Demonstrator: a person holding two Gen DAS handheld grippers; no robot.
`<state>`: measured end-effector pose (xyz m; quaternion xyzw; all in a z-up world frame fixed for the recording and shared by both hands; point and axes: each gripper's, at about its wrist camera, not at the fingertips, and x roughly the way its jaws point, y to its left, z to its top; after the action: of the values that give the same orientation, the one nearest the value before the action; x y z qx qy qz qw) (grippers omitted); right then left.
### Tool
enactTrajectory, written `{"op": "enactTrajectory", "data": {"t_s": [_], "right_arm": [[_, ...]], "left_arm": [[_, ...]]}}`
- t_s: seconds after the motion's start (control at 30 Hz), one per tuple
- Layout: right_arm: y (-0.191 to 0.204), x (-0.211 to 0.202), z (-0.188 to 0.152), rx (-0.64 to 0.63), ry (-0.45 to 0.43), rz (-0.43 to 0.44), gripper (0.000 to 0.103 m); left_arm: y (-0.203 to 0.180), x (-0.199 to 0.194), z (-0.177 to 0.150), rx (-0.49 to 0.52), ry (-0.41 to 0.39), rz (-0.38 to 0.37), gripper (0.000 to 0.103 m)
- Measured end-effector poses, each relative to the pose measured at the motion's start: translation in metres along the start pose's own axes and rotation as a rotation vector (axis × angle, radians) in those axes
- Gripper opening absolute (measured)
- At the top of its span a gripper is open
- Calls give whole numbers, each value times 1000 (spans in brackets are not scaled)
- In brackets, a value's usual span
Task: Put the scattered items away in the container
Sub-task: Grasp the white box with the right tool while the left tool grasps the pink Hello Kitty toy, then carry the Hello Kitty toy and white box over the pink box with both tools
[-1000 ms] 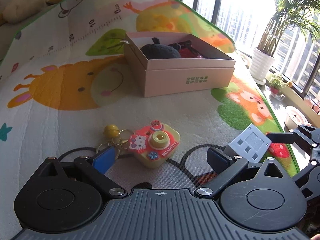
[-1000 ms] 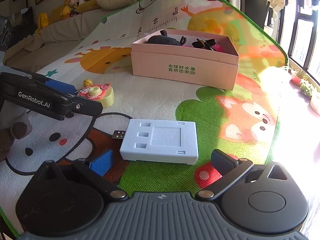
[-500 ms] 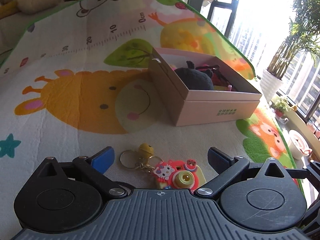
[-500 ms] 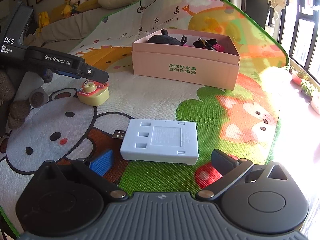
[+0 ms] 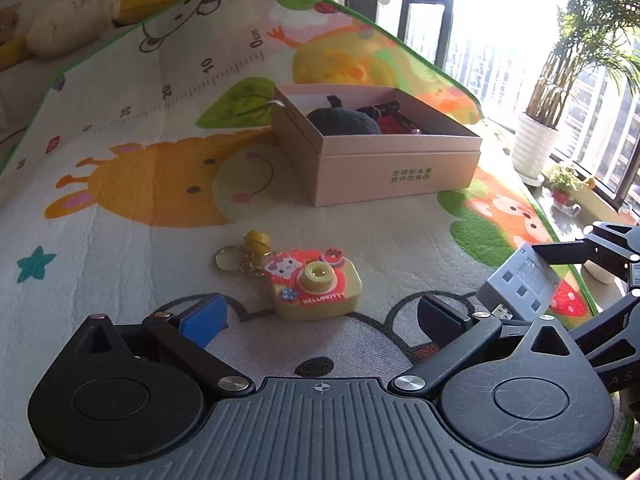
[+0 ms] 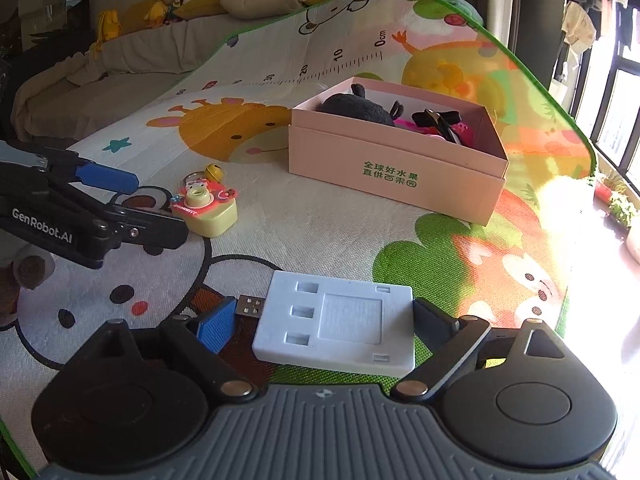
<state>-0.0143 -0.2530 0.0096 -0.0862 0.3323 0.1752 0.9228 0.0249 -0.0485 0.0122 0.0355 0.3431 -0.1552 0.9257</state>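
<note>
while the right hand-held gripper [image 6: 324, 320] closes around it, pale blue flat usb box [image 6: 338, 322], recessed slots

right gripper [image 6: 324, 322]: brought forward around the white USB module [image 6: 338, 322], jaws closing, pads not yet pressing | left gripper [image 5: 320, 316]: swung away, then returned short of the camera keychain [image 5: 314, 286]

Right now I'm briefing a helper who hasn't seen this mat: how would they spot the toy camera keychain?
Start at the pink box on the cartoon play mat, then come toward the near edge. The toy camera keychain lies alone there, in front of the open left gripper. It is yellow with a red face, a ring and a bell, unlike the plain white USB block.
</note>
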Motion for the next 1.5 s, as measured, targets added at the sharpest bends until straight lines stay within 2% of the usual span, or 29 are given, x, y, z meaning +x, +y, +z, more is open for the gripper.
{"op": "enactTrajectory", "data": {"t_s": [0.13, 0.23, 0.3, 0.37, 0.4, 0.67, 0.9, 1.0, 1.1, 1.2, 1.3, 1.37, 1.5], "right_arm": [[-4, -19, 0, 9, -42, -22, 92], [-9, -28, -2, 22, -45, -36, 92], [-13, -32, -5, 27, -48, -42, 92], [-17, -34, -6, 38, -46, -43, 92], [-19, -34, -6, 44, -46, -41, 92], [-25, -41, -1, 63, -85, -20, 92], [-38, -51, -2, 56, -107, -79, 92], [-51, -59, -1, 55, -124, -125, 92], [-71, -67, 4, 103, -145, -133, 92], [-100, -77, 12, 235, -147, -47, 92], [-126, -87, 19, 325, -171, 39, 92], [-134, -87, 27, 337, -182, 10, 92], [-139, -85, 40, 319, -185, -65, 92]], "left_arm": [[-8, 27, 4, -19, 23, 58, 103], [-12, 36, 3, 1, 10, 80, 101], [-14, 35, 2, 15, -10, 88, 89], [-15, 31, 1, 26, -22, 90, 69], [-14, 29, 1, 28, -24, 86, 67], [-30, 6, -3, 122, -47, 54, 66], [-59, -22, 9, 225, -112, -7, 66], [-65, -32, 24, 240, -140, -42, 66], [-73, -41, 41, 280, -181, -64, 66], [-76, -39, 61, 289, -193, -111, 66], [-78, -25, 85, 318, -232, -94, 66], [-77, -14, 105, 332, -262, -78, 66], [-77, 6, 158, 357, -375, -33, 66]]}}
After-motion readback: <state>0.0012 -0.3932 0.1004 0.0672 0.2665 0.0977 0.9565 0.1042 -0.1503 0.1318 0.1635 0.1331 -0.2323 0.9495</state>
